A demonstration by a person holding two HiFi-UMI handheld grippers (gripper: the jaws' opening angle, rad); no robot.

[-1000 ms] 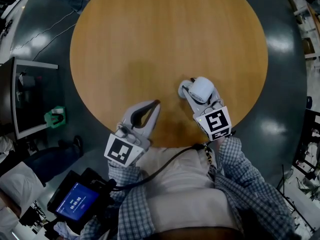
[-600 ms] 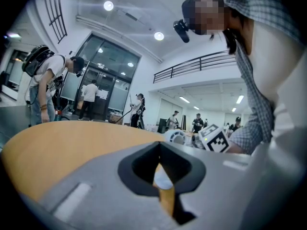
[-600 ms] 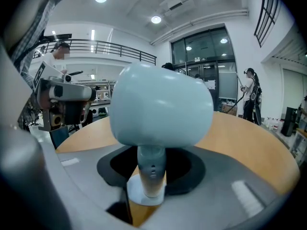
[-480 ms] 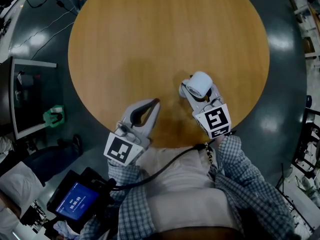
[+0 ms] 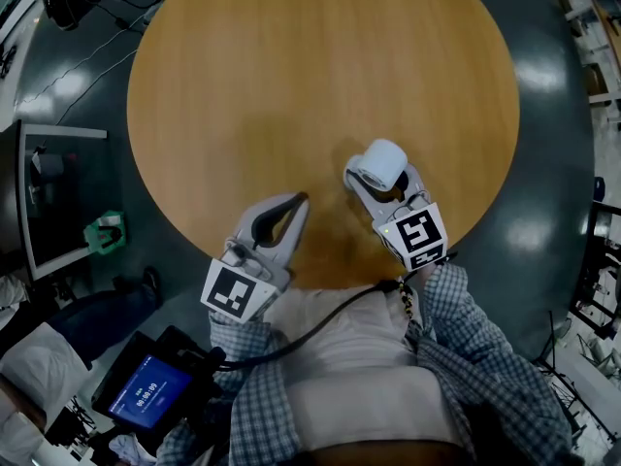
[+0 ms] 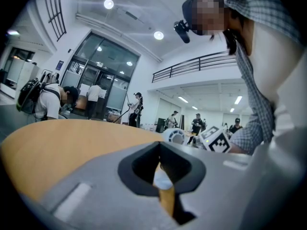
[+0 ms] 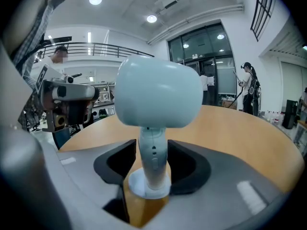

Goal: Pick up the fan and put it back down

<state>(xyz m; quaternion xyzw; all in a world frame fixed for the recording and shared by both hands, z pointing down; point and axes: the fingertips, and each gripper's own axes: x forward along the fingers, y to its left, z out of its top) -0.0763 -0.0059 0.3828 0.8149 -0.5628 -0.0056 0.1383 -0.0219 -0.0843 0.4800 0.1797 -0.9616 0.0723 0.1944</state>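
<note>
A small white fan (image 5: 380, 166) stands upright on its round base on the round wooden table (image 5: 291, 66), near the front edge. My right gripper (image 5: 381, 186) reaches around it from the near side. In the right gripper view the fan's stem (image 7: 152, 152) rises between the two jaws of the right gripper (image 7: 152, 169). The jaws are opening, and a narrow gap shows on each side of the stem. My left gripper (image 5: 303, 202) rests to the left of the fan, jaw tips together and nothing in them. From the left gripper (image 6: 160, 176) the fan (image 6: 175, 136) shows off to the right.
The table's front edge runs just under both grippers. A monitor (image 5: 58, 192) and a green object (image 5: 105, 229) are on the floor side at left. A device with a blue screen (image 5: 147, 391) hangs at my lower left. People stand far off in the hall.
The right gripper's jaws have spread off the fan's stem. The fan's head has shifted slightly away from me. The left gripper has stayed put.
</note>
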